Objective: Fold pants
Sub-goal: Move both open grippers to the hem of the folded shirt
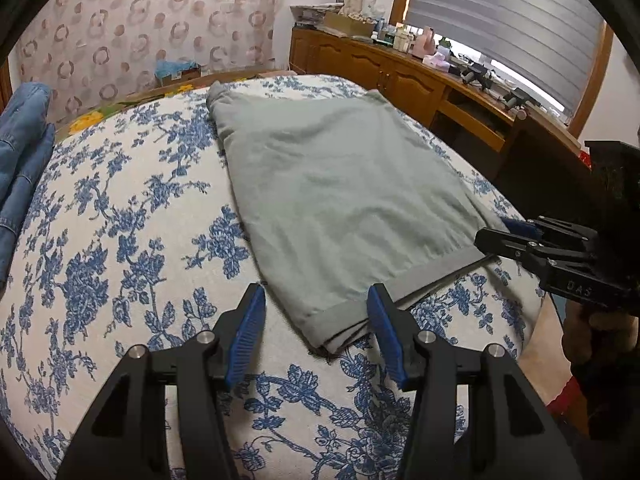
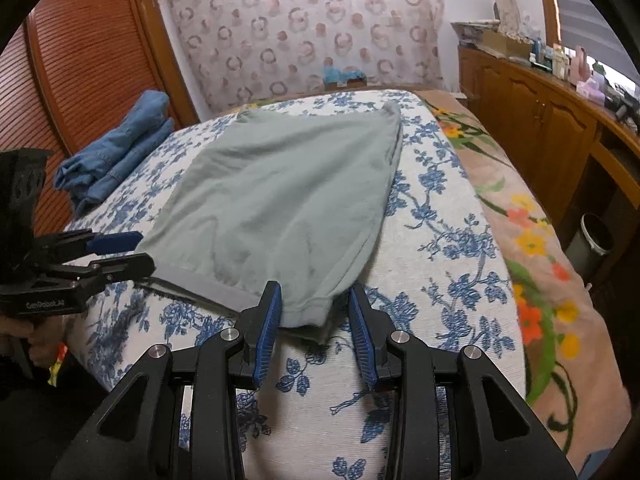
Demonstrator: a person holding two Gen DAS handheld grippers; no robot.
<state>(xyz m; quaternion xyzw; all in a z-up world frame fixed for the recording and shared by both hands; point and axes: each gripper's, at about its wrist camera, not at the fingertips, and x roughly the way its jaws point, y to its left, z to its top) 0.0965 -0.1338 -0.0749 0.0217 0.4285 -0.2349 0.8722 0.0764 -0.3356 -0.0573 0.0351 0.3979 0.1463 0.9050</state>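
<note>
Green pants lie flat on a bed cover that is white with blue flowers. The pants are soft and pale, and they look folded over, with their banded ends stacked at the near edge of the bed. The left gripper sits low at one near corner of the pants. Its two blue pads are spread wide apart, one on each side of the banded edge, and they are not pinching the cloth. The right gripper sits at the other near corner. Its blue pads are spread apart too, with the corner of the pants between them, and the cloth hangs loose there. From the left camera, the right gripper shows at the right side, with its tips at the edge of the pants. From the right camera, the left gripper shows at the left side, with its tips just beside the pants' edge. Some blue jeans lie in a heap on the far left side of the bed, well apart from the green pants. A brown wooden cabinet stands along the wall on the right, with small bottles and boxes on top. A curtain with rings hangs behind the bed. A blanket with orange and yellow flowers peeks out along the right side of the bed.
</note>
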